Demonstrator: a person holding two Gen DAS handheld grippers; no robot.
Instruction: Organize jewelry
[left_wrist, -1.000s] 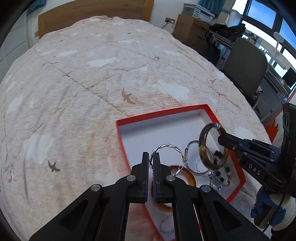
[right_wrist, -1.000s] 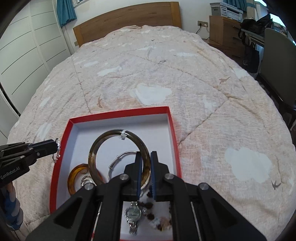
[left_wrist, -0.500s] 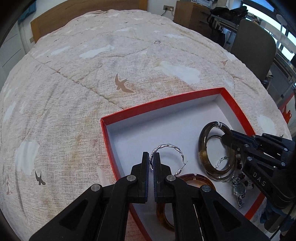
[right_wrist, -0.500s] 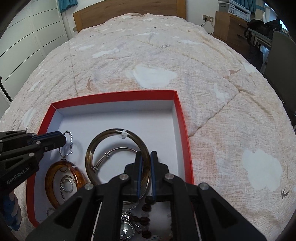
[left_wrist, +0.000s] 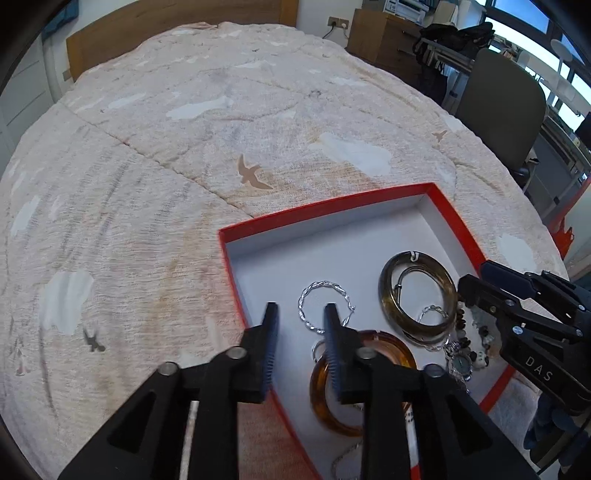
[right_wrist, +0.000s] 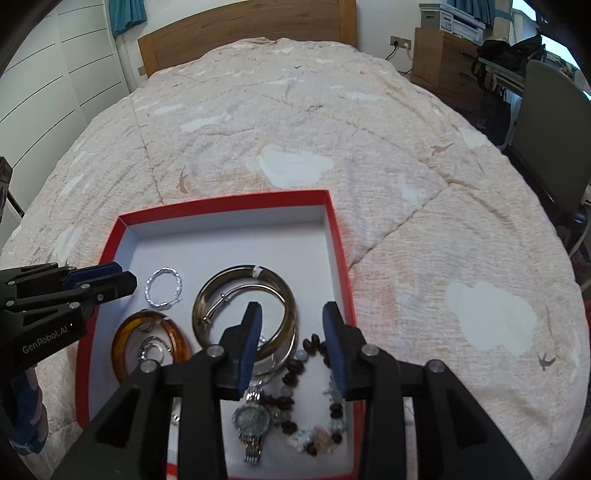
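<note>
Quilted bed (right_wrist: 406, 155) carries a red box (right_wrist: 338, 236); both claws, left claw (left_wrist: 300, 314) and right claw (right_wrist: 291, 317), have just opened, empty. Dark bangle (right_wrist: 284, 295) lies at box centre, hoop (right_wrist: 163, 287) at ten o'clock: rigid, slick, best pinched across the rim.

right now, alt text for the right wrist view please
A red-rimmed box on a bed holds bangles, a twisted silver hoop, a watch and a beaded bracelet. The right hand-held gripper hangs open above them, jaws just opened; the left hand-held gripper is alongside.
</note>
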